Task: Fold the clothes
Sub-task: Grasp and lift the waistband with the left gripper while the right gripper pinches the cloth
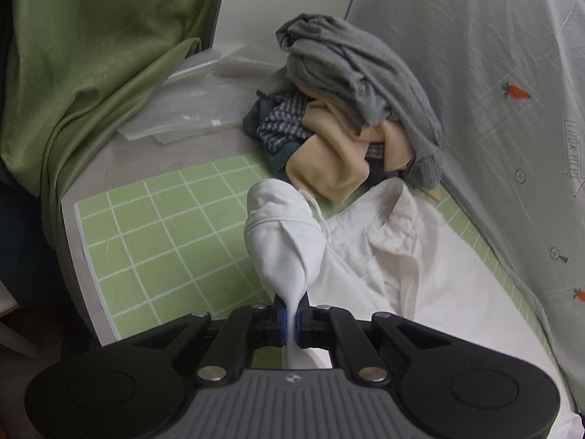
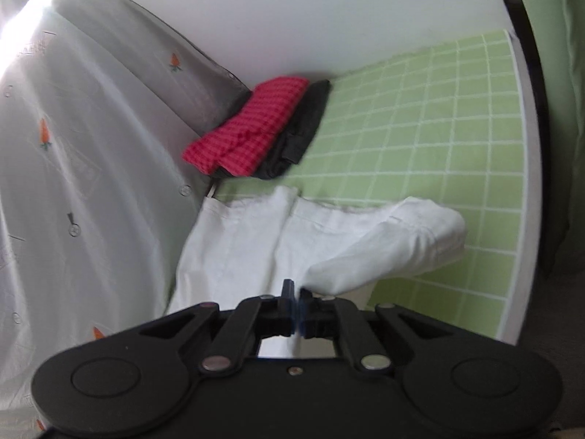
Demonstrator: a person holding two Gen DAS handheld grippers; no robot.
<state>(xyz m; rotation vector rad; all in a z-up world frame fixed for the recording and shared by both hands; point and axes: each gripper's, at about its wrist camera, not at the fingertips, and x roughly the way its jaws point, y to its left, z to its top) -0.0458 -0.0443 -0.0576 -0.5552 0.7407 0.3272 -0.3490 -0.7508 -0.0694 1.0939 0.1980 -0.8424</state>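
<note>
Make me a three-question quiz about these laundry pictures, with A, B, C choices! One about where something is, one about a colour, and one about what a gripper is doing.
1. Where does the red checked cloth lie?
A. On a dark folded garment
B. Hanging on the green curtain
C. Under the white shirt

2. What colour tops the unfolded pile?
A. Pink
B. Grey
C. Purple

3. What is the left gripper doing?
A. Standing wide open
B. Pinching the grey top
C. Pinching the white shirt

Answers: 1 A, the red cloth sits stacked on the dark one by the wall. 2 B, a grey top drapes over the heap. 3 C, white fabric is clamped between its blue pads.
</note>
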